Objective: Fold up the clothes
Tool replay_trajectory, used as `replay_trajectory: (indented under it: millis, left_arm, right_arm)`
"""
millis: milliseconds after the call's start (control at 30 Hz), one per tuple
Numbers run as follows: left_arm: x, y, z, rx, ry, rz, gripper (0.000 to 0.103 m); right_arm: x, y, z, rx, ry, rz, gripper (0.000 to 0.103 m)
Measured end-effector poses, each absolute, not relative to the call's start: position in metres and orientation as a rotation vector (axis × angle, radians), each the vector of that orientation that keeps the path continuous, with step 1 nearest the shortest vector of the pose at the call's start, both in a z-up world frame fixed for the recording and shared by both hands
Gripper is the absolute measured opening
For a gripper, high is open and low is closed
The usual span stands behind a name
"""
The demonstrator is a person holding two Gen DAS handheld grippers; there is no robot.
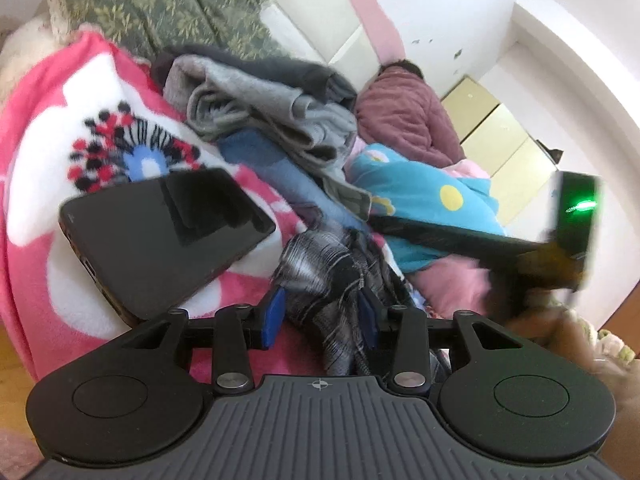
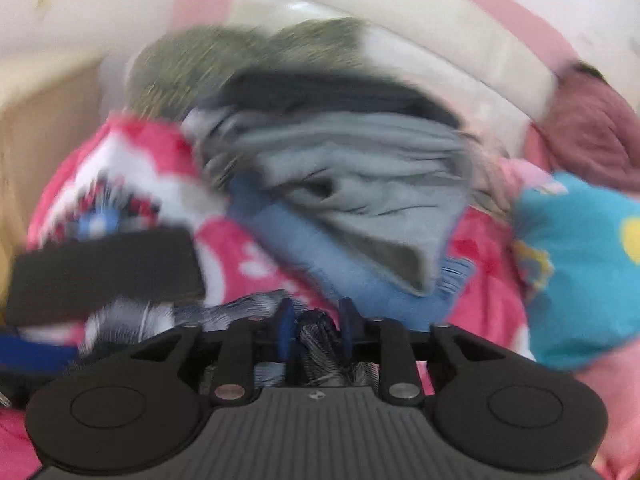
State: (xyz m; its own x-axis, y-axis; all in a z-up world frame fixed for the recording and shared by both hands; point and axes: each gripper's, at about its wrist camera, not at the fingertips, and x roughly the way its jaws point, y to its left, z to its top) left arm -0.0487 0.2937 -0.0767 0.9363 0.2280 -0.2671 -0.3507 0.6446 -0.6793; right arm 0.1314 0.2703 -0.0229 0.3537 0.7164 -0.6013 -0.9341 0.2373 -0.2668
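Left wrist view has my left tongs (image 1: 322, 316) clenched on a bunched-up plaid cloth (image 1: 320, 268), black, grey and white, lying on the pink flowered blanket (image 1: 36, 184) that covers the bed. Over on the right wrist view it's blurry, but the right tongs (image 2: 316, 326) look pinched on another bunch of what seems to be the same cloth (image 2: 320, 334). Both grips are on wads, not clean edges, so my worry is the fold comes out lumpy or a layer slips free when I pull it taut. Also there's a phone (image 1: 160, 232) sitting just beside the cloth, and dragging fabric could sweep it off the bed. The pile of grey and blue clothes (image 1: 264, 120) behind could snag too.
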Motion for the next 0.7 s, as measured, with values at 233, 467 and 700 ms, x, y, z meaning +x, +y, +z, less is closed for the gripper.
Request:
replay_trajectory:
  millis: [233,467,700]
  left_arm:
    - [-0.068,0.282,-0.065,-0.762,0.084,0.358,0.039]
    - [-0.037,0.256,-0.018,-0.709,0.101,0.168,0.039]
    - [0.055,0.259,0.002,-0.702,0.190,0.147,0.038]
  right_arm:
    - [0.158,0.126,0.070,-0.163,0.468,0.955,0.032]
    - [0.113,-0.025,0.091,-0.077,0.466,0.721,0.032]
    - [0.121,-0.065,0.075,-0.100,0.500,0.669,0.032]
